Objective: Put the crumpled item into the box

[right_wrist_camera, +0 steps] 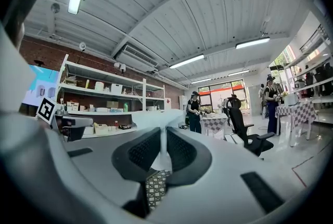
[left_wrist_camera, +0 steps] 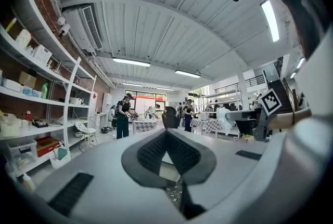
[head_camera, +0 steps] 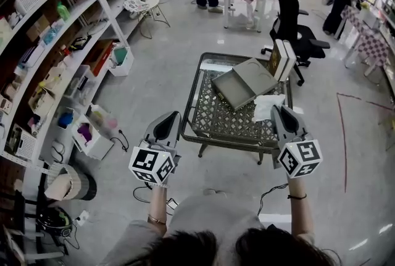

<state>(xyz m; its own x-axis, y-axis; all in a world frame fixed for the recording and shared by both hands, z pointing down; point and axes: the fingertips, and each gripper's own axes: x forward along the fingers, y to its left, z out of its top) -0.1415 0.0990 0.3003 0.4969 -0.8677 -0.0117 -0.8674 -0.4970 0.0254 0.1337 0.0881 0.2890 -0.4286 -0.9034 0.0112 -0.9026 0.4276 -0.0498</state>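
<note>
**Carrying the crumpled item toward the box**
The right gripper (head_camera: 279, 110) is pinching the white crumpled item (head_camera: 266, 107) in its jaws over the tabletop's (head_camera: 216, 123) near right corner, beside the open box (head_camera: 237, 89). The next move is probably shifting left over the box and releasing. The left gripper (head_camera: 170, 116) is hanging clenched and empty. The item is hiding the box in the right gripper view.

The crumpled item (head_camera: 265, 107) is a white, wrinkled wad of thin paper or cloth, pinched at its near edge between the closed jaws of the right gripper (head_camera: 279, 112). It sits over the right part of the lattice worktop (head_camera: 225, 121), and its bulk bunches out beyond the jaws (right_wrist_camera: 156, 119). The box (head_camera: 233, 91) is grey, shallow and open, with its lid folded back flat to the far right. It lies at a slant on the far middle of the worktop, just left of and beyond the item.
</note>
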